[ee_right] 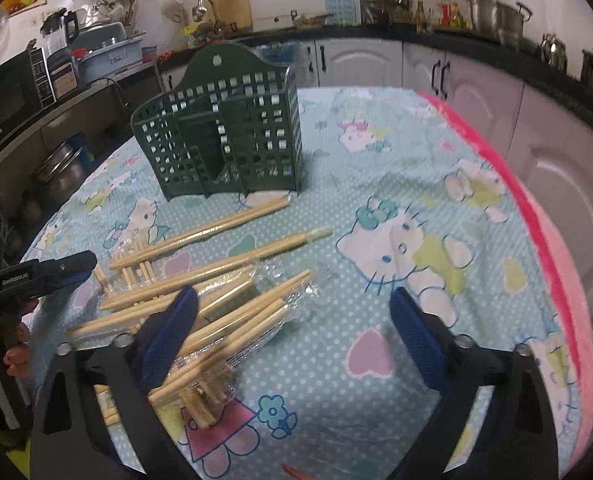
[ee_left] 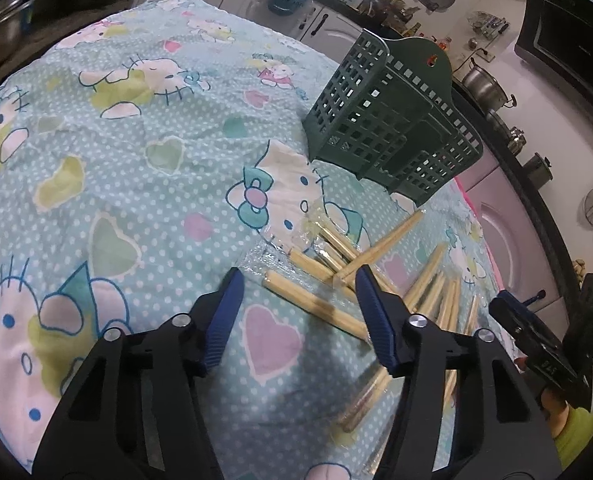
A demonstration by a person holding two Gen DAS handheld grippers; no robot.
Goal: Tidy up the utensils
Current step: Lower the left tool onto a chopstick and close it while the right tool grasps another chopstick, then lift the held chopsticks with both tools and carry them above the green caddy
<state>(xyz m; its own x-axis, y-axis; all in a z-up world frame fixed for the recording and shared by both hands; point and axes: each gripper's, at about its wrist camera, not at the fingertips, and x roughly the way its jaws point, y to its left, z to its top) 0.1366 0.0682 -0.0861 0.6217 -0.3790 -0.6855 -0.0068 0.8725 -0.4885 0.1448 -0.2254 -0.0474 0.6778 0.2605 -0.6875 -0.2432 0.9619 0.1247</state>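
Observation:
Several wooden chopsticks [ee_left: 316,304] lie scattered on the cartoon-print tablecloth [ee_left: 136,160], some on or in clear plastic wrap [ee_right: 280,276]. A dark green perforated utensil holder [ee_left: 392,120] stands upright behind them; it also shows in the right wrist view [ee_right: 224,140]. My left gripper [ee_left: 300,316] is open and empty, just above the near chopsticks. My right gripper [ee_right: 292,340] is open and empty, with its left finger over the chopstick pile [ee_right: 216,292]. Each gripper shows in the other's view, the right one [ee_left: 536,336] and the left one [ee_right: 36,276].
The table has a pink edge [ee_right: 536,208] on the right. Kitchen counters with pots [ee_right: 496,20], bottles and a microwave [ee_right: 8,92] surround the table. White cabinet doors [ee_right: 556,168] stand close on the right.

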